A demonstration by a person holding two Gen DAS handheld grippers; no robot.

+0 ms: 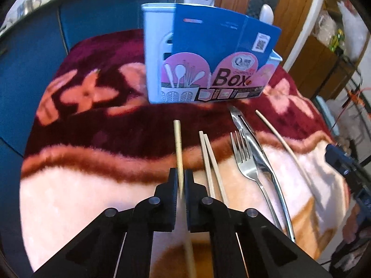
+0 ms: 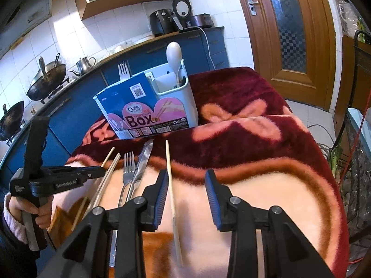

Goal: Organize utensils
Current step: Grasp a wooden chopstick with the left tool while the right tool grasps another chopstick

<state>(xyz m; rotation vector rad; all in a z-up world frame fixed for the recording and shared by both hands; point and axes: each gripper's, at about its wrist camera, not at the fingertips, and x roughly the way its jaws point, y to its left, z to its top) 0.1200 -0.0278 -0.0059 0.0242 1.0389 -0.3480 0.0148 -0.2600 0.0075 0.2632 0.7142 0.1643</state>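
My left gripper [image 1: 181, 180] is shut on a single chopstick [image 1: 178, 143] that points toward the white utensil holder [image 1: 157, 53] with its blue and pink "Box" sleeve [image 1: 222, 46]. To its right lie a pair of chopsticks [image 1: 212, 162], a fork [image 1: 245, 159], a knife [image 1: 257, 153] and another chopstick [image 1: 280, 139]. My right gripper [image 2: 186, 180] is open above the blanket, with that lone chopstick [image 2: 170, 176] lying between its jaws. The holder [image 2: 178, 99] holds a white spoon [image 2: 174, 55] and a fork [image 2: 124, 69]. The left gripper [image 2: 102, 171] shows at the left of the right wrist view.
A red and pink floral blanket [image 2: 255, 150] covers the table. Blue kitchen cabinets [image 2: 76, 106] with woks [image 2: 46, 78] and a kettle [image 2: 84, 64] stand behind. A wooden door [image 2: 285, 34] is at the right. A wire rack [image 2: 357, 162] stands by the table's right edge.
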